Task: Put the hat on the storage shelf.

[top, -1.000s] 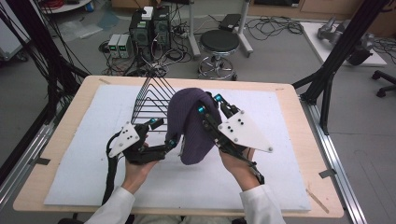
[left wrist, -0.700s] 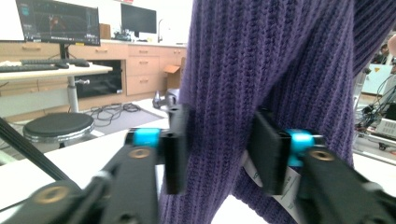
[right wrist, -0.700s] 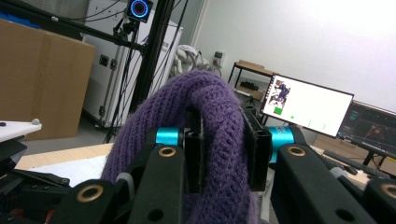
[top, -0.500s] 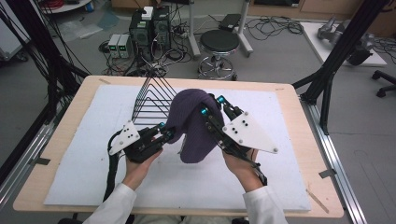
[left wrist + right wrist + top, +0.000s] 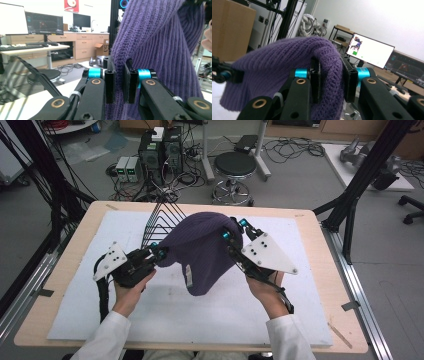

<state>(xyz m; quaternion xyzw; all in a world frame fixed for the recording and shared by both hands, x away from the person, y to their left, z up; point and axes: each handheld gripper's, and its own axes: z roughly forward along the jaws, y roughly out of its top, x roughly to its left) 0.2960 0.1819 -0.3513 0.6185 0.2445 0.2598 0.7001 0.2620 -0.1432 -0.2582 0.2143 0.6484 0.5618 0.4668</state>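
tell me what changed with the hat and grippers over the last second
The left gripper moved leftward, away from the right gripper, stretching the purple knit hat wider between them. Both stay clamped on the hat, held above the table; the wire rack behind hasn't moved.

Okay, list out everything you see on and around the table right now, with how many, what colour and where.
Knit hat: one, purple, held up over the middle of the table between both grippers.
Wire rack: one, black, on the mat behind the hat, left of centre.
Mat: one, white, covering most of the table.
Table: one, light wood, centre of the high view.
Stool: one, black seat, on the floor beyond the table.
Computer towers: two, dark, on the floor at far left.
Left gripper: one, black with a white plate, shut on the hat's left edge.
Right gripper: one, black with a white plate, shut on the hat's right edge.
Hands: two, white sleeves, at the near edge.
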